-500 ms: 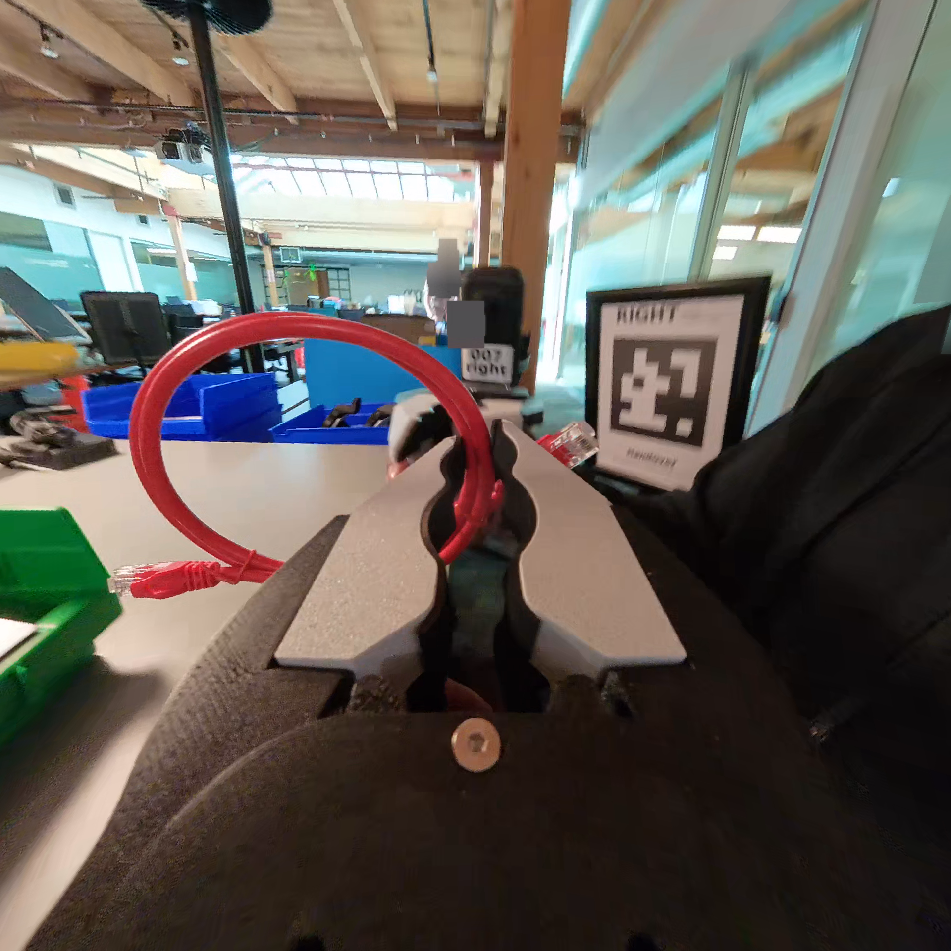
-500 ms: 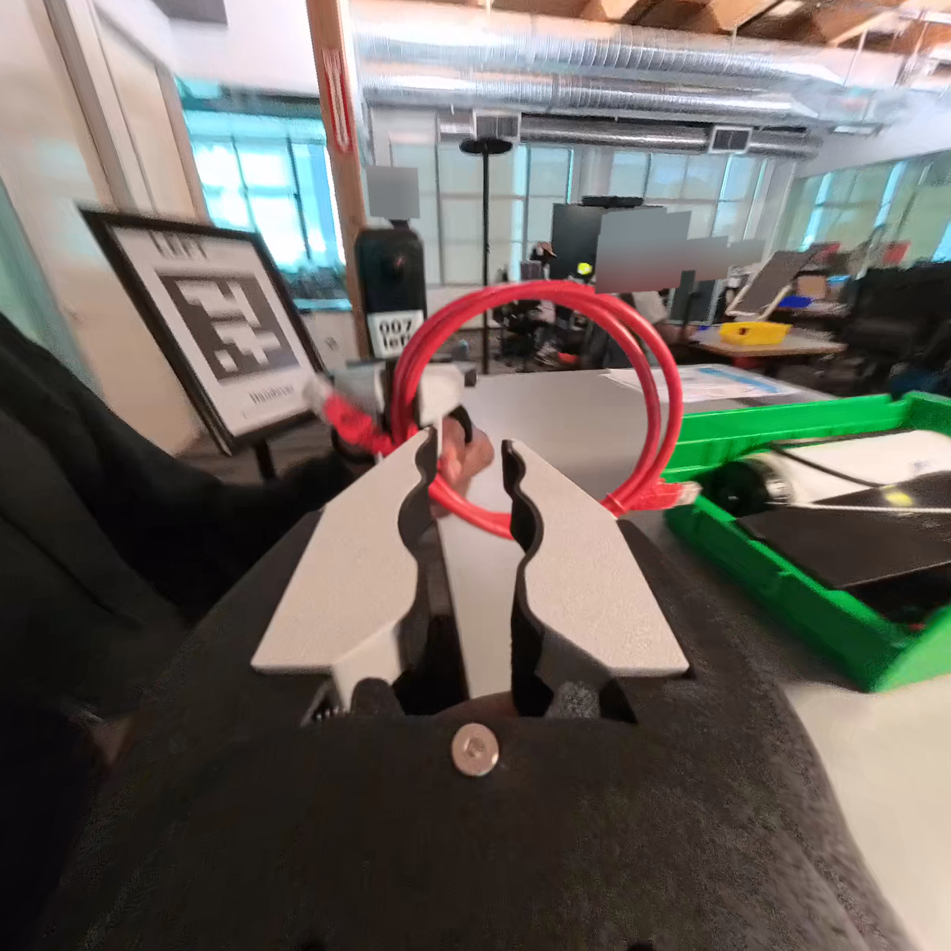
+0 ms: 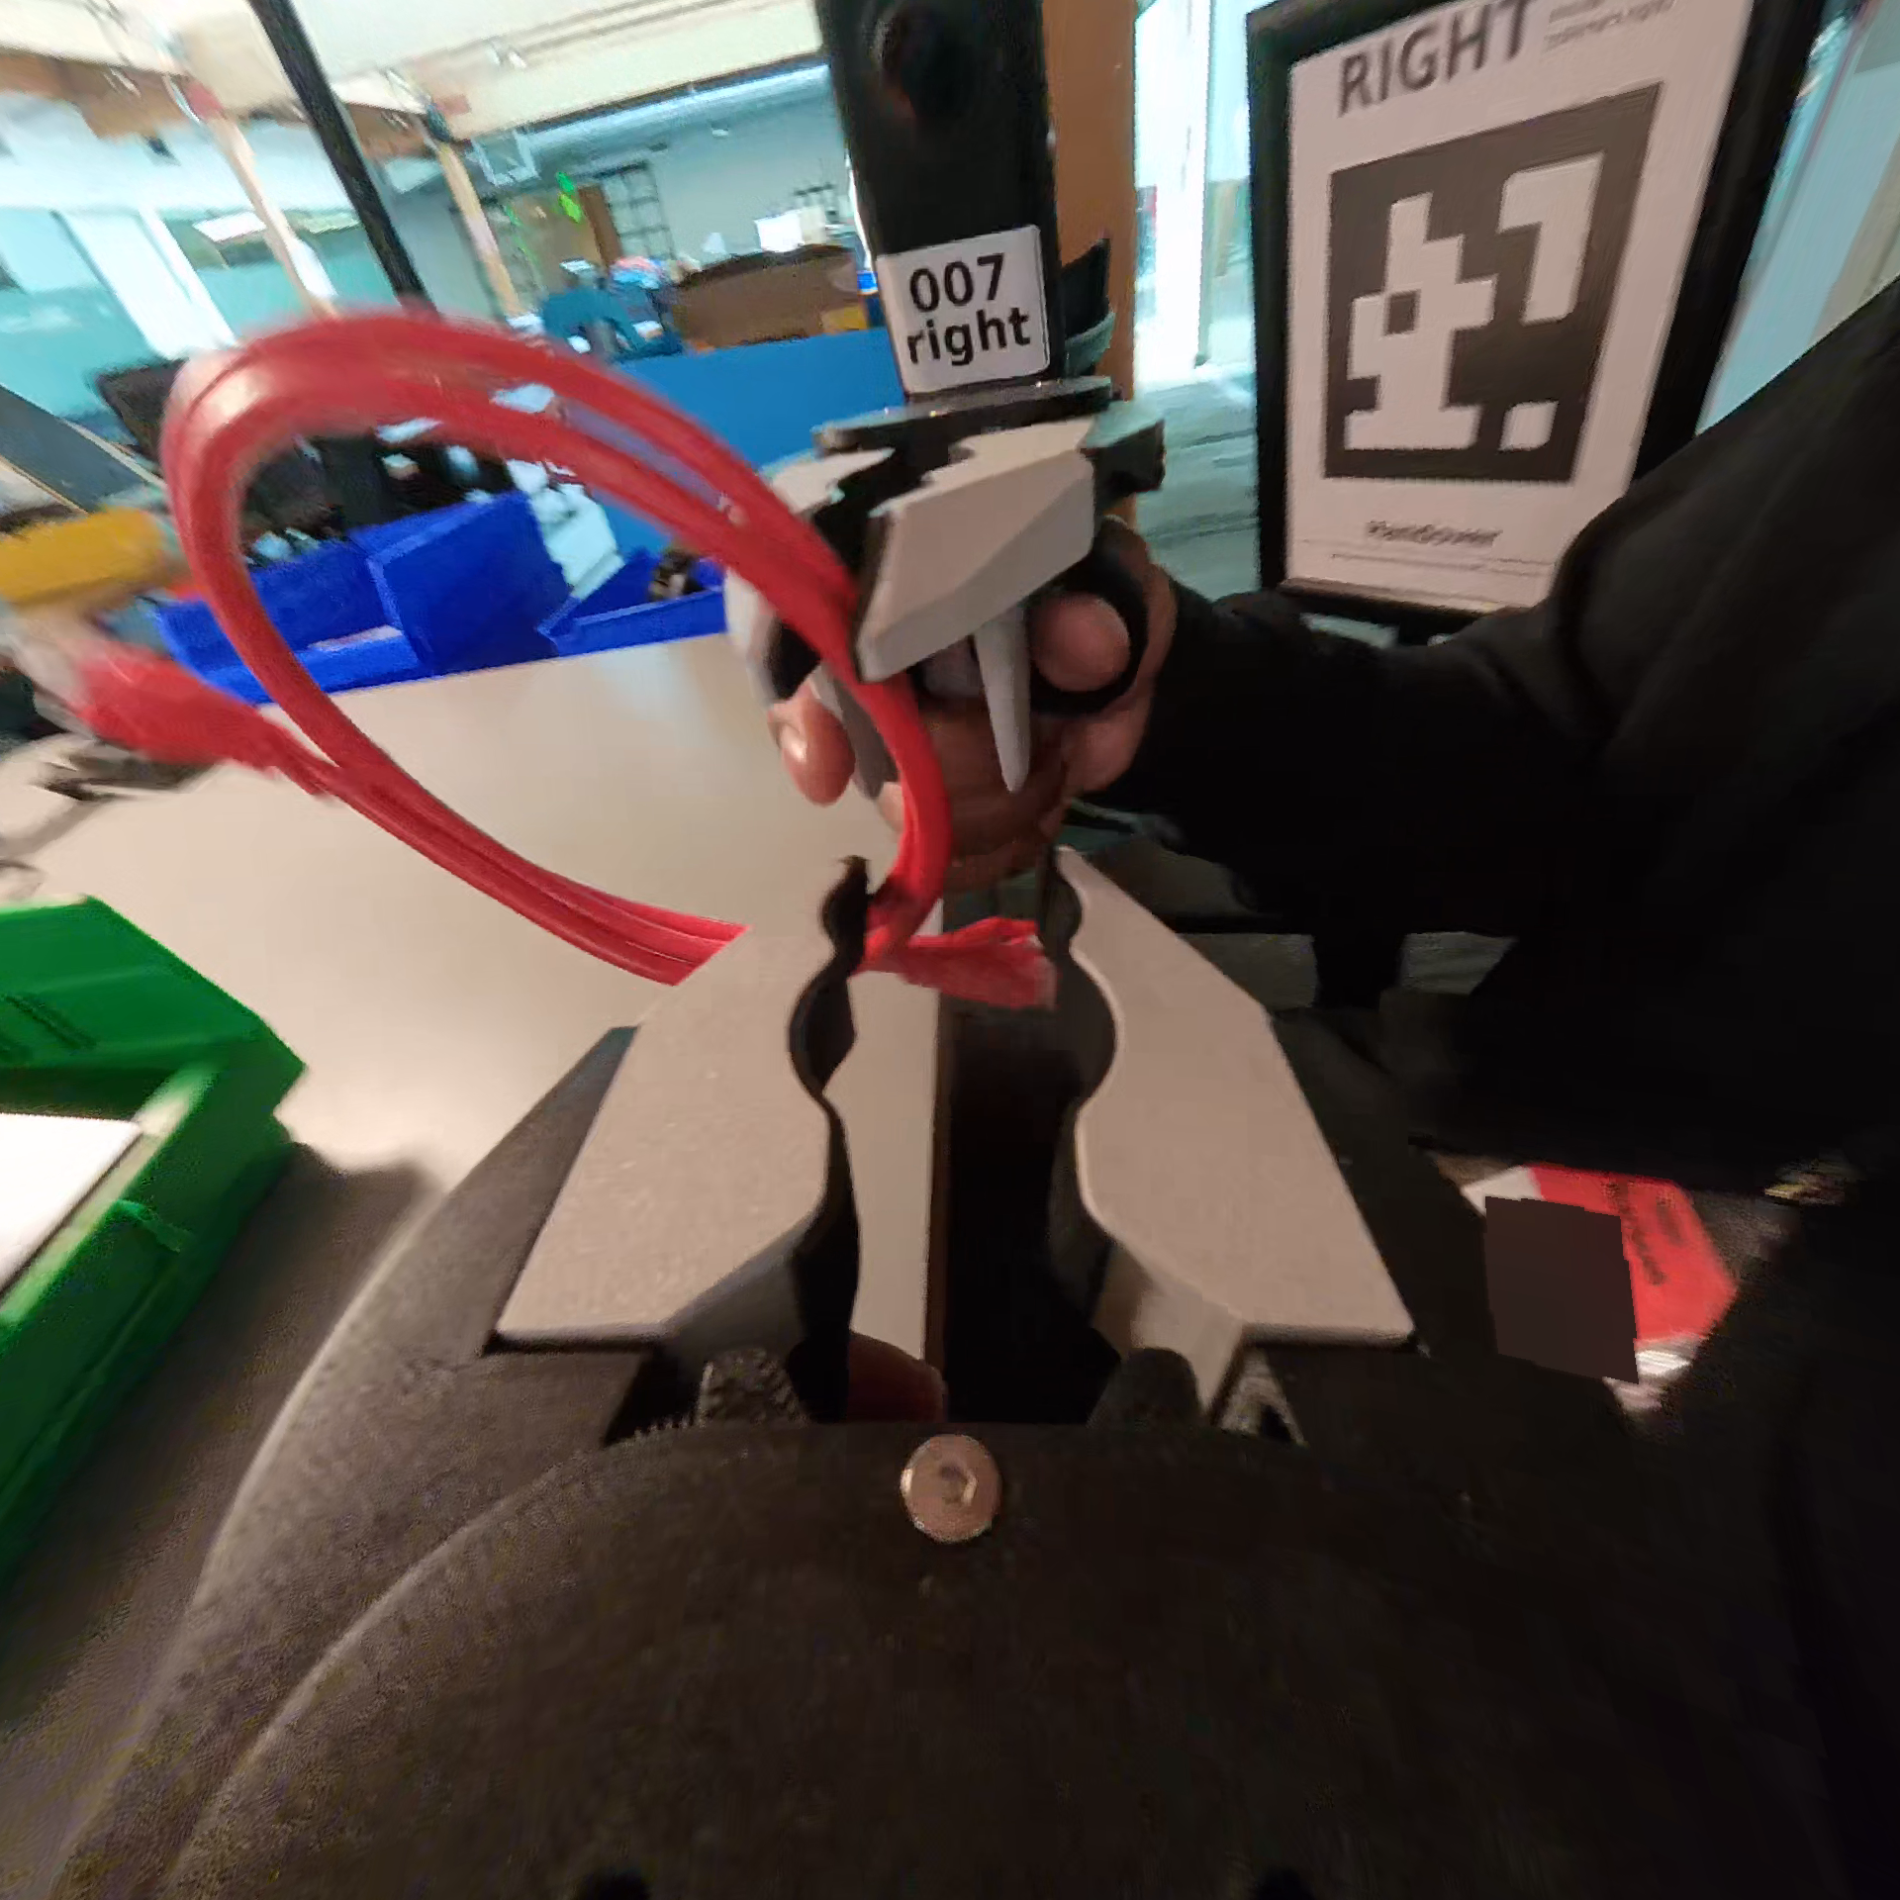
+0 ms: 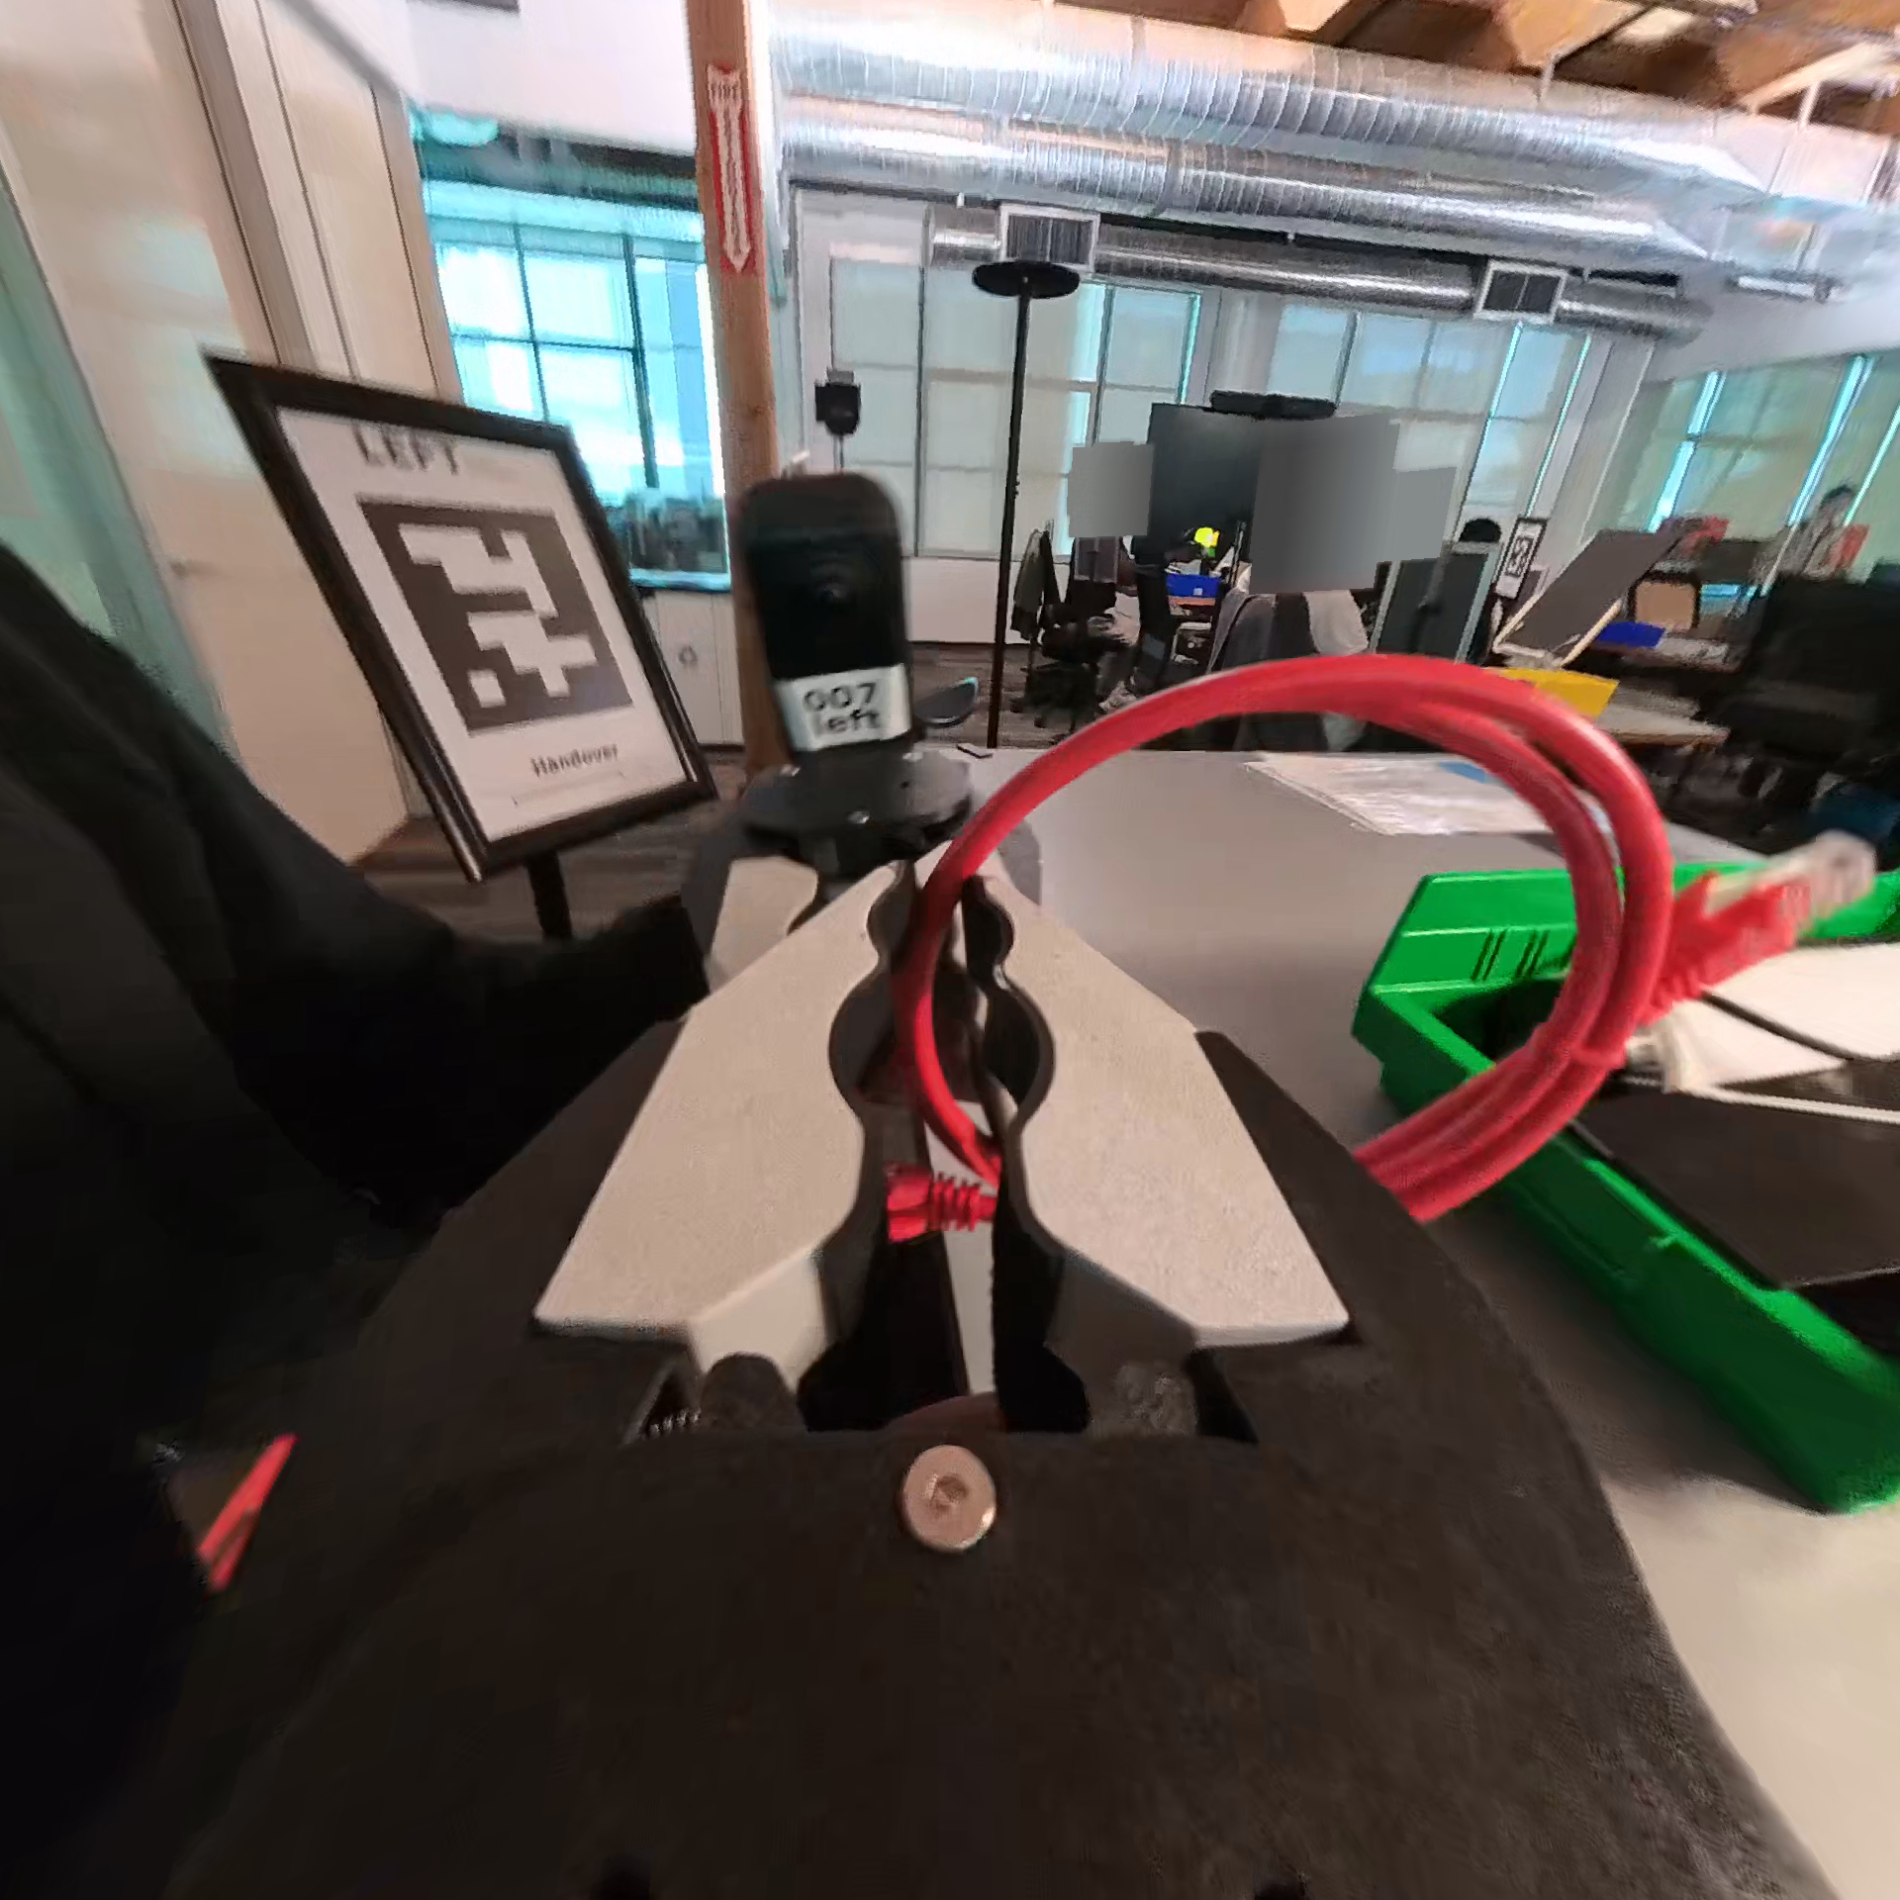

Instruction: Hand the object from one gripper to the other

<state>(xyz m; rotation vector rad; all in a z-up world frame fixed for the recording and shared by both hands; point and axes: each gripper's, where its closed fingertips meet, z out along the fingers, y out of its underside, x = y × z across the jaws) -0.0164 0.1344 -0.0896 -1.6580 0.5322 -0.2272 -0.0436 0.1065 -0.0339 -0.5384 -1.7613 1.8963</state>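
A red coiled network cable (image 3: 514, 411) hangs in the air over the grey table (image 3: 463, 823). In the left wrist view my left gripper (image 3: 961, 874) is open, and the cable's tied end lies loose between its tips. My right gripper (image 3: 905, 679) faces it from just beyond, held by a hand, with the cable running through its jaws. In the right wrist view my right gripper (image 4: 946, 884) is shut on the cable (image 4: 1337, 689), whose loop sticks out to the right. The left gripper's camera (image 4: 823, 617) stands just behind the right gripper's tips.
A green bin (image 3: 103, 1131) sits on the table at the left, and shows at the right in the right wrist view (image 4: 1542, 1213). Blue bins (image 3: 442, 586) stand at the far edge. Framed marker signs (image 3: 1470, 308) (image 4: 483, 617) stand behind. Black sleeves fill the sides.
My right gripper has moved in and shut on the cable. My left gripper, shut on the cable before, has opened. The two grippers are much closer together.
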